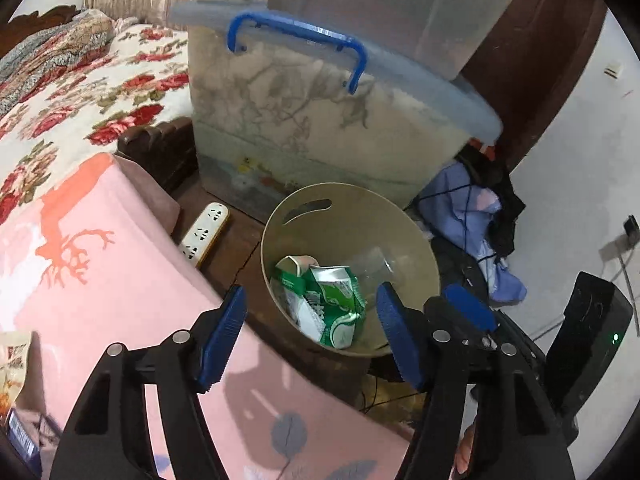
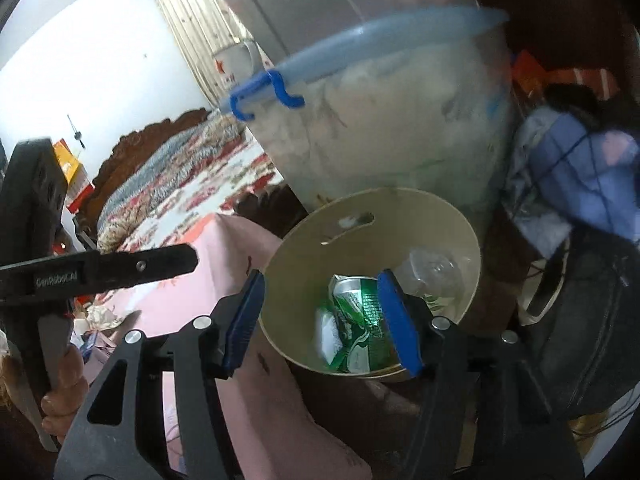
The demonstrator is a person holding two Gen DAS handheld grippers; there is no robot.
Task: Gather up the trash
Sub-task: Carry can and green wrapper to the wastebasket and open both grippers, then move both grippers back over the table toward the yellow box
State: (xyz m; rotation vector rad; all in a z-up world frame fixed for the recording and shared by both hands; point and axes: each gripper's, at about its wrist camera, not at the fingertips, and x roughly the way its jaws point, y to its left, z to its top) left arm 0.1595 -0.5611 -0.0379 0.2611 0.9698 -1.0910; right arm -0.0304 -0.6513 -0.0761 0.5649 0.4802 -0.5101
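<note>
Left fingers (image 1: 312,334): spread wide, nothing between them, hanging over the beige wastebasket (image 1: 416,240) at lower centre.
Right fingers (image 2: 322,320): also wide and empty, above the same rim.
Trash: crushed green can (image 1: 340,304), carton and clear plastic bottle (image 2: 432,270) lie inside the basket.
Doing it well: I judge both loads dropped; lift straight up, clear of the rim, before seeking more.
</note>
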